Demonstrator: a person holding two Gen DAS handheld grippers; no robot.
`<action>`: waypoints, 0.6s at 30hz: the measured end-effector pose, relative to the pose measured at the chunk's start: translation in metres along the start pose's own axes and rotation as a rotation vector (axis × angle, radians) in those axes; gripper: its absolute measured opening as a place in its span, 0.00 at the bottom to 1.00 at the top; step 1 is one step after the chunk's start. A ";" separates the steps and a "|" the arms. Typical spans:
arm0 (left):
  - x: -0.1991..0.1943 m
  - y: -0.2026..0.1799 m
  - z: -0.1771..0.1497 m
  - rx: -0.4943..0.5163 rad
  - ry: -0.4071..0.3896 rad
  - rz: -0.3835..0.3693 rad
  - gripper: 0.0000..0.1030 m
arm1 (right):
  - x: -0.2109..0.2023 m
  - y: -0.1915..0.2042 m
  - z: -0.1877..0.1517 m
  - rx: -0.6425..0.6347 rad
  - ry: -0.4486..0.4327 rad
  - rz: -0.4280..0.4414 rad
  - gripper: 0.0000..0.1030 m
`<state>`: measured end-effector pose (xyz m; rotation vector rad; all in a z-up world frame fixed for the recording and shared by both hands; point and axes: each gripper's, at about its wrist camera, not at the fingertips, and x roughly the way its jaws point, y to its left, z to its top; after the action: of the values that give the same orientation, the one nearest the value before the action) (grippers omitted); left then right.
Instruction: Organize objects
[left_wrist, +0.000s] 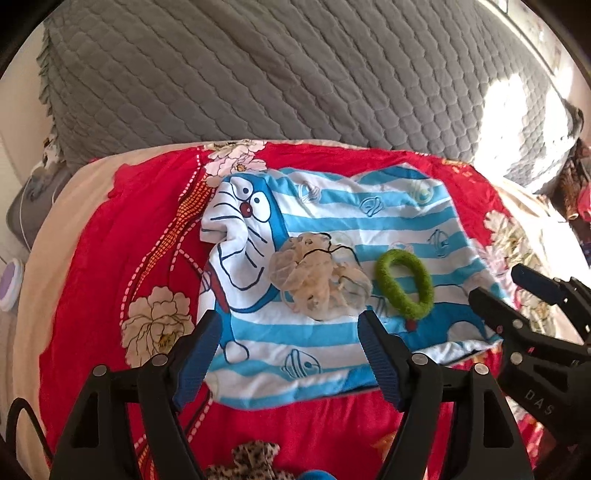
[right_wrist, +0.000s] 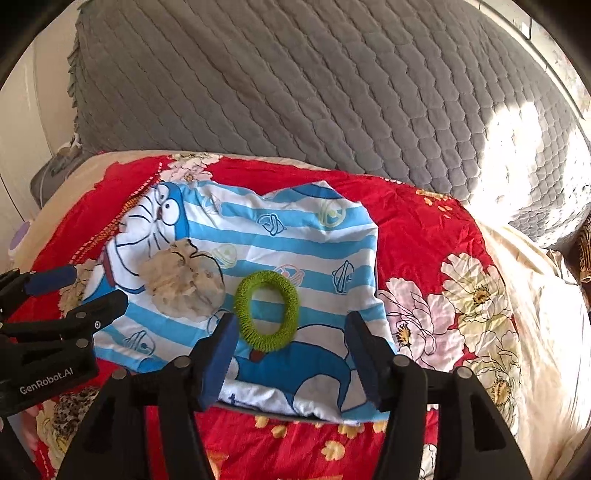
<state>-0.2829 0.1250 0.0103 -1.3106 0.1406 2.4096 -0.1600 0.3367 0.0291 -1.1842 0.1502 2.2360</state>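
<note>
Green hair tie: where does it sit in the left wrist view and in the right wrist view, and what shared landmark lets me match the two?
Left wrist view: green hair tie lies right of centre on the striped cartoon cloth, beyond the open left gripper.
Right wrist view: it lies at centre, just beyond the open right gripper.
Shared landmark: the beige scrunchie lies on the cloth immediately to its left in both views.

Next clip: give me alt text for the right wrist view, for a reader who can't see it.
A fuzzy green ring-shaped hair tie and a cream sheer scrunchie lie side by side on a blue-and-white striped cartoon cloth spread over a red floral bedcover. The right tongs hang open in front of them.
</note>
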 end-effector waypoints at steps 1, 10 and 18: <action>-0.004 0.000 -0.001 0.003 -0.001 -0.003 0.76 | -0.005 0.000 -0.001 -0.001 -0.005 0.002 0.61; -0.039 0.004 -0.016 0.022 -0.017 0.015 0.78 | -0.037 0.003 -0.023 -0.001 -0.018 0.031 0.66; -0.058 0.011 -0.045 0.033 0.004 0.020 0.78 | -0.066 0.009 -0.044 -0.013 -0.022 0.050 0.66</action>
<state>-0.2233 0.0862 0.0316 -1.3059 0.1952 2.4111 -0.1052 0.2839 0.0531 -1.1742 0.1583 2.2953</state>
